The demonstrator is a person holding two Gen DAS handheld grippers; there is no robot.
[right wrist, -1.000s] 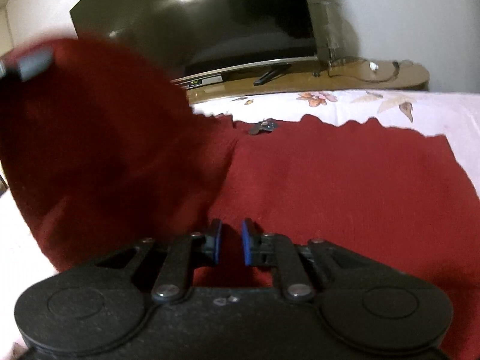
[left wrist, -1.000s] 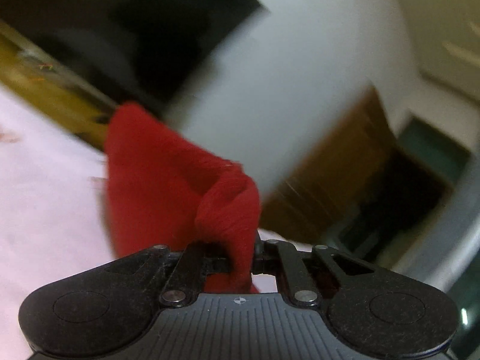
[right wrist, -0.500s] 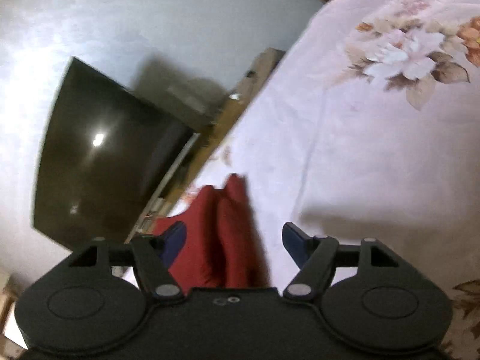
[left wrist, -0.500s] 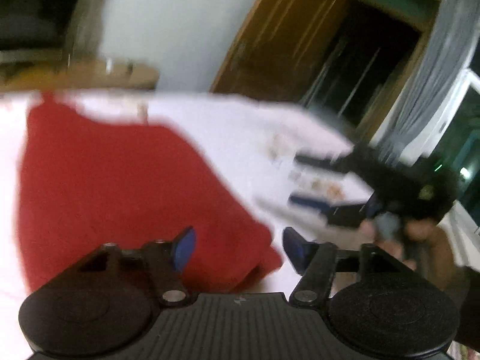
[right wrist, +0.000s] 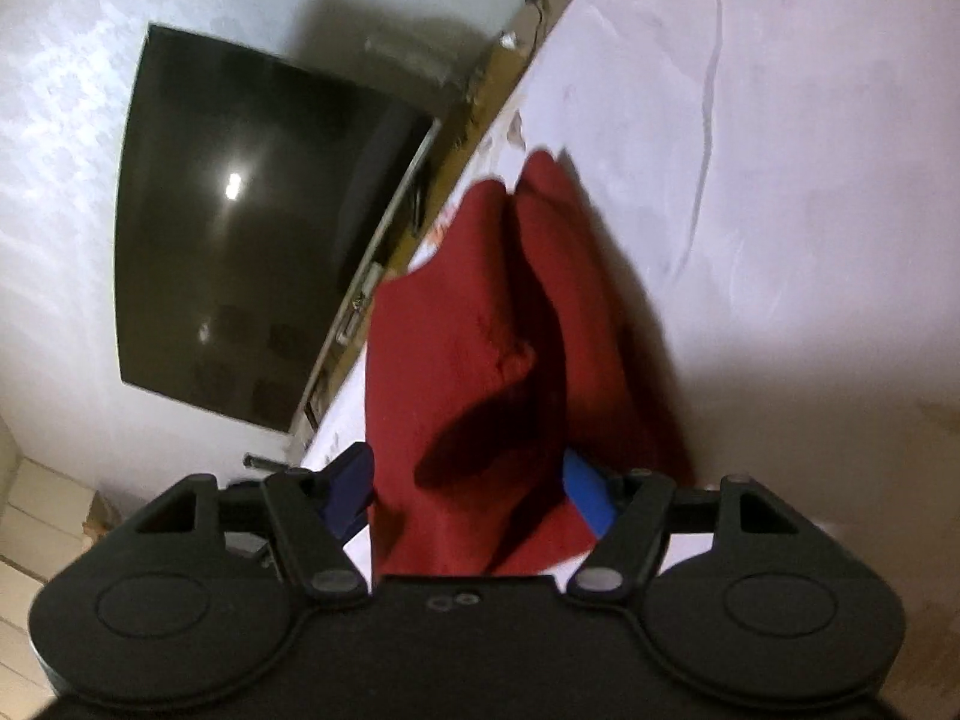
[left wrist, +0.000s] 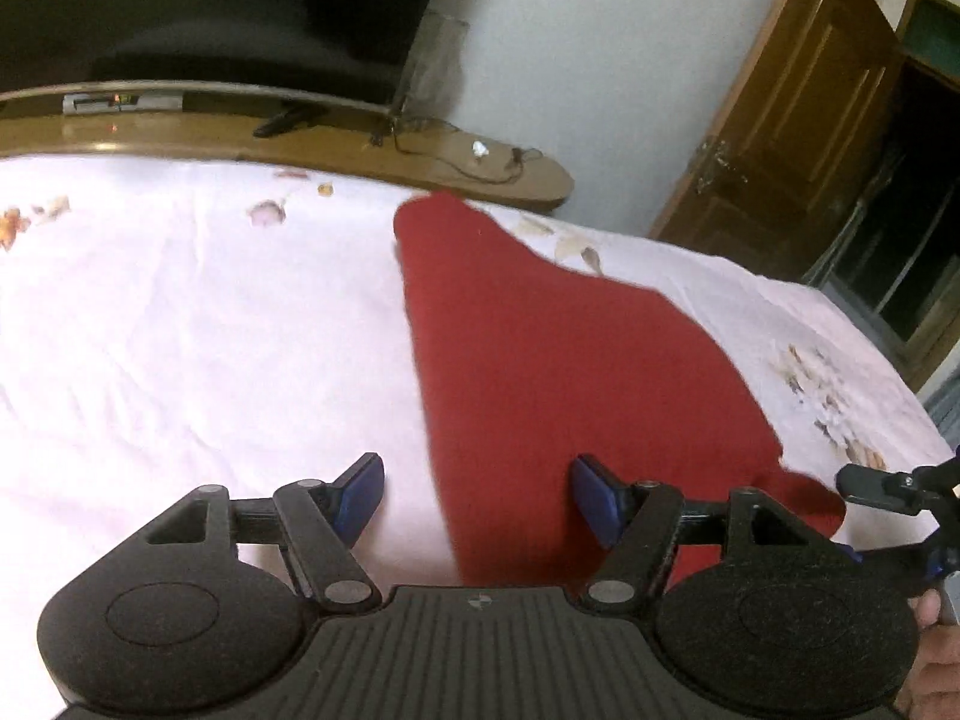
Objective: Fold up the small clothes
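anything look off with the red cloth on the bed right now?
Slightly. The red cloth lies folded on the floral bedsheet, but its near corner is rumpled: the right wrist view shows a raised, pocketed fold rather than a flat layer. Both tongs, left and right, are open; nothing spilled or damaged.

I see bare bed sheet [left wrist: 198, 330] wide open to the left of the red cloth [left wrist: 540, 360], with nothing lying on it to block a pass. At the bed's far edge the wooden shelf [left wrist: 300, 141] and the television [left wrist: 210, 6] close things off. To the right, the right hand-held gripper [left wrist: 888, 489] sits just beside the cloth's near corner.
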